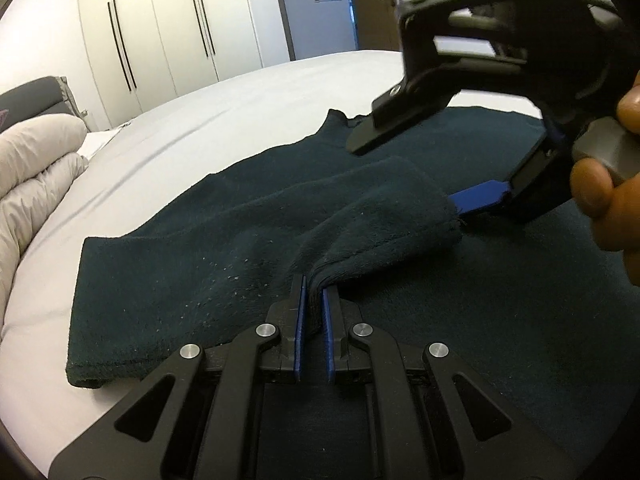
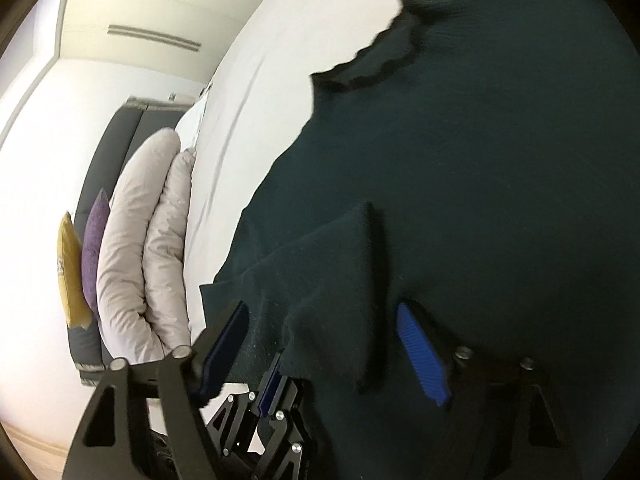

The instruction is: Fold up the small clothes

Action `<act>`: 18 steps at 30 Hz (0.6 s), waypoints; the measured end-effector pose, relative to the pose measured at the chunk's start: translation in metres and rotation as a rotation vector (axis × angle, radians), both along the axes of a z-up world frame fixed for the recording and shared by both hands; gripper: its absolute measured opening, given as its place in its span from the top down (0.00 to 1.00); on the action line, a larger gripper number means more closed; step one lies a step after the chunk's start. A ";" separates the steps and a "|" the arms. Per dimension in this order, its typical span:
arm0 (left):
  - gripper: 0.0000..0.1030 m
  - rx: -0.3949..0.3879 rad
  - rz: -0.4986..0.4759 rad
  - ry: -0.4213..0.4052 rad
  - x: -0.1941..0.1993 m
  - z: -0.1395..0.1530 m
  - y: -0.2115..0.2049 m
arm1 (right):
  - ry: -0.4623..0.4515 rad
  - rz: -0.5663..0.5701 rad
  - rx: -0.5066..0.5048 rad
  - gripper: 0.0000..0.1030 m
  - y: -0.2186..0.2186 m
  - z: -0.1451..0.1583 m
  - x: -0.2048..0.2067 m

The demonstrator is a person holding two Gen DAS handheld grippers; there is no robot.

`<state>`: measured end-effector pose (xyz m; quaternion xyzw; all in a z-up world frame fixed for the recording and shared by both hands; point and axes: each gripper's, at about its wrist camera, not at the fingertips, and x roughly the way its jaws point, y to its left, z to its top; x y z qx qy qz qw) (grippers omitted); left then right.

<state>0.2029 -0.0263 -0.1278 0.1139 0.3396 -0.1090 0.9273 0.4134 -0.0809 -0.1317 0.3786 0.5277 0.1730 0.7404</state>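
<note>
Garment (image 1: 208, 264), dark green and knitted, lies spread on the white bed (image 1: 224, 120), covering most of the near part of the sheet. No brand, label or legible writing shows on the garment, on either tool, or anywhere in the room.

Left claw (image 1: 314, 300) is closed on a raised fold of the garment; the cloth is pinched between its blue pads and lifted into a ridge above the flat body of the fabric.

Right claw (image 1: 416, 172) stands open. One black finger hangs above the cloth; the other, with a blue pad, reaches under the lifted flap at its far end. Nothing is clamped between the two. A hand (image 1: 612, 184) holds this tool at the right edge of the frame.

Left wrist view alone shows pale wardrobe doors (image 1: 160, 36) with long dark handles, a doorway (image 1: 316, 4) beyond the bed, and a grey headboard (image 1: 36, 98) behind a rolled pale duvet (image 1: 36, 168).

Right wrist view alone shows the garment's wavy dark neckline edge (image 2: 372, 60), a yellow cushion (image 2: 70, 276) and a purple cushion (image 2: 94, 248) stacked against the duvet, and the right claw (image 2: 326, 344) from behind, its pads spread wide to either side of a hanging corner of cloth. The left claw appears there low in the frame, beneath that corner.
</note>
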 end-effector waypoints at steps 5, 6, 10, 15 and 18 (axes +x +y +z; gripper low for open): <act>0.93 -0.040 0.003 0.010 -0.004 0.001 0.012 | -0.007 0.029 -0.020 0.37 0.003 -0.002 0.004; 0.93 -0.039 0.003 0.011 -0.002 0.000 0.011 | -0.007 0.033 -0.033 0.43 0.004 -0.002 0.005; 0.93 -0.038 0.004 0.014 0.004 -0.002 0.011 | -0.011 0.056 -0.108 0.65 0.005 0.000 0.005; 0.93 -0.038 0.006 0.019 0.007 -0.003 0.011 | -0.027 0.075 -0.214 0.88 0.002 0.008 0.002; 0.92 -0.035 0.007 0.021 0.008 -0.003 0.011 | -0.053 0.081 -0.250 0.91 0.001 0.018 0.000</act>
